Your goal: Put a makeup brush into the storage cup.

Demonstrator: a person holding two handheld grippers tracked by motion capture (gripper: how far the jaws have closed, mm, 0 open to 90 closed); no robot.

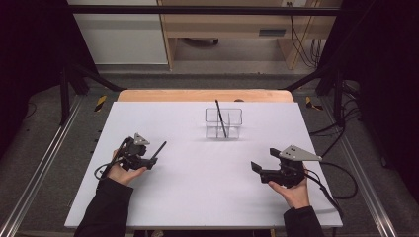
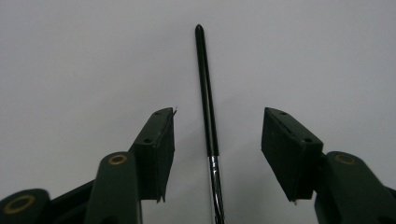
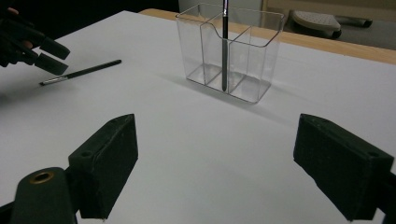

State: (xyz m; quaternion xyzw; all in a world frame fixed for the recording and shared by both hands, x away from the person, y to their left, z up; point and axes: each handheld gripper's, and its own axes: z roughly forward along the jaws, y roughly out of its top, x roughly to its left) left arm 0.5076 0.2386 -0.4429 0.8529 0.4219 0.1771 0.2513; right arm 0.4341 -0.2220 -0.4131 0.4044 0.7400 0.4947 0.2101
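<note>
A thin black brush (image 1: pixel 158 151) (image 2: pixel 207 107) (image 3: pixel 80 72) with a silver ferrule lies flat on the white table (image 1: pixel 197 197). My left gripper (image 1: pixel 151 161) (image 2: pixel 217 154) (image 3: pixel 49 56) hovers over its ferrule end, open, jaws on either side of the brush without touching it. A second black brush (image 1: pixel 221 118) (image 3: pixel 224 44) stands leaning in a clear divided holder (image 1: pixel 224 123) (image 3: pixel 229 51) at the table's far middle. At the right front, my right gripper (image 1: pixel 257 168) (image 3: pixel 215 177) stands open and holds nothing, pointed toward the holder.
The white tabletop (image 3: pixel 187 140) lies bare between the grippers and the holder. A wooden edge (image 1: pixel 205 95) runs along the table's far side. Black frame struts (image 1: pixel 79 74) and cables (image 1: pixel 341 118) flank the table.
</note>
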